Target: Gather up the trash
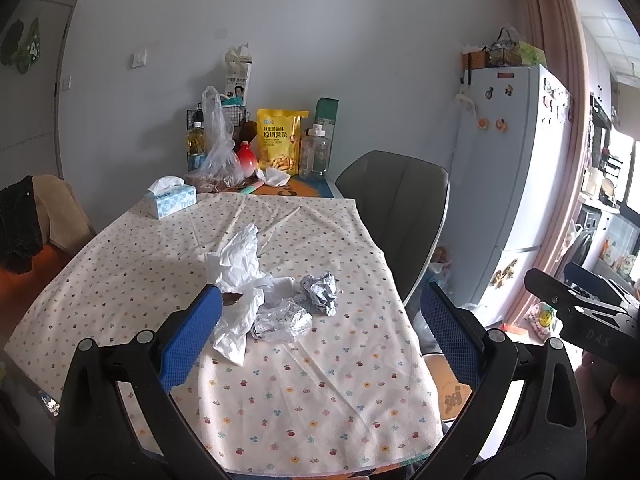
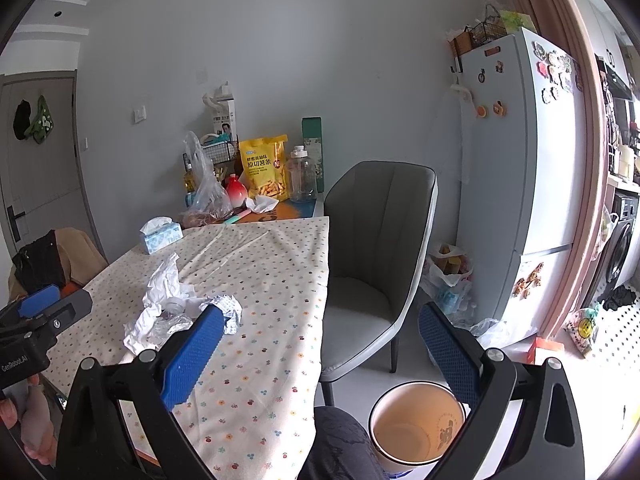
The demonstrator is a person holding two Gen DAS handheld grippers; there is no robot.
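at left on the floral tablecloth, a heap of crumpled white paper, long axis running away from the camera toward the tissue box. just right of it and touching, a clear plastic wrapper and a grey printed paper ball. seen from the left wrist view, all three lying ahead of the left gripper, slightly left of its centre line, with the left blue pad almost against the white paper and a small brown scrap at that pad's tip. jaws spread wide, nothing between them, held low over the near table edge and pointed at the far wall.

further right, past the table edge, a grey chair, then a trash bin on the floor, orange-lined and seemingly empty, just beside a dark-clothed knee.

right gripper likewise agape and empty, straddling the table edge and the chair; the paper ball peeking from behind its left pad tip, the rest of the heap well to its left. bin directly under its right finger.

judged from this: left gripper nearer and better lined up for the first pick, a short reach forward and a touch leftward; bin lying to the right of both.
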